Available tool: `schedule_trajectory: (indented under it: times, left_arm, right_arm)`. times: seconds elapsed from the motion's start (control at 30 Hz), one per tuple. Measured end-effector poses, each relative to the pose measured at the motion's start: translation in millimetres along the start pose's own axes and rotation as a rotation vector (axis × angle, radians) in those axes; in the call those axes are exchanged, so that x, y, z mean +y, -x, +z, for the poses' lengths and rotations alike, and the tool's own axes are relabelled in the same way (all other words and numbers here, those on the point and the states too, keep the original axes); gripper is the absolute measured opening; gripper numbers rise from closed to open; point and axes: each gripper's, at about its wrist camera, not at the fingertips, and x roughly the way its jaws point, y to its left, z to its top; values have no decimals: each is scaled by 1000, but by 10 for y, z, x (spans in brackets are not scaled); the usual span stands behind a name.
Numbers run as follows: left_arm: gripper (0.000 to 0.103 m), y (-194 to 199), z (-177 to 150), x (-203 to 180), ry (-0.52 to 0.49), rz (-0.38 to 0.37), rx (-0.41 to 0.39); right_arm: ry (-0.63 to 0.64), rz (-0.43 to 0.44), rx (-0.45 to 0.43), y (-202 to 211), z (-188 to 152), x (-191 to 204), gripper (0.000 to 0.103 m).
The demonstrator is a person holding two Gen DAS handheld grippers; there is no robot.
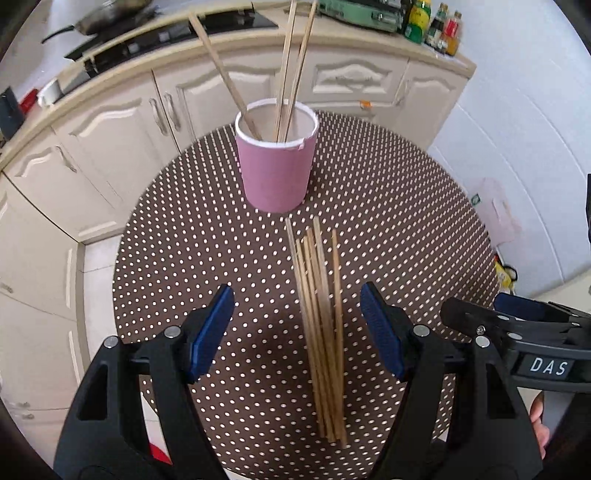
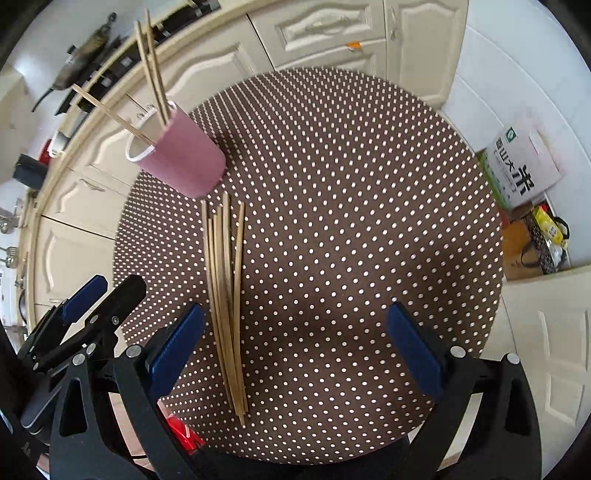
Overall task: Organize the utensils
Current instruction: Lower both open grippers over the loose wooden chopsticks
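Observation:
A pink cup [image 1: 275, 173] stands upright on a round brown dotted table [image 1: 399, 206] with three wooden chopsticks [image 1: 291, 70] standing in it. Several loose chopsticks [image 1: 323, 332] lie in a bundle on the table in front of the cup. My left gripper [image 1: 297, 332] is open and empty above the bundle, which lies between its blue pads [image 1: 210, 332]. In the right wrist view the cup [image 2: 184, 157] is at upper left and the bundle [image 2: 225, 302] lies left of centre. My right gripper [image 2: 295, 354] is open and empty; the bundle passes just inside its left pad [image 2: 175, 347].
Cream kitchen cabinets [image 1: 122, 125] and a counter with a stove, a pan [image 1: 107, 16] and bottles [image 1: 432, 22] curve behind the table. A rice box [image 2: 517, 170] and bags [image 2: 543, 236] sit on the floor to the right. The right gripper's tip [image 1: 517, 317] shows in the left view.

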Motion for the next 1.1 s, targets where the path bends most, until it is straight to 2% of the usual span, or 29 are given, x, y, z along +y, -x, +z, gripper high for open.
schedule_trajectory:
  times: [0.27, 0.6, 0.87, 1.1]
  left_arm:
    - [70, -390, 31, 251, -23, -16, 105]
    - [70, -642, -32, 394, -23, -2, 142]
    - [70, -816, -104, 503, 30, 14, 192]
    - [70, -926, -77, 631, 71, 8, 227]
  right_arm:
    - [-14, -52, 53, -375, 35, 104, 95]
    - [5, -92, 117, -697, 55, 164, 95]
    - [53, -118, 190, -1024, 13, 300, 95]
    - [112, -175, 202, -1247, 94, 470, 95]
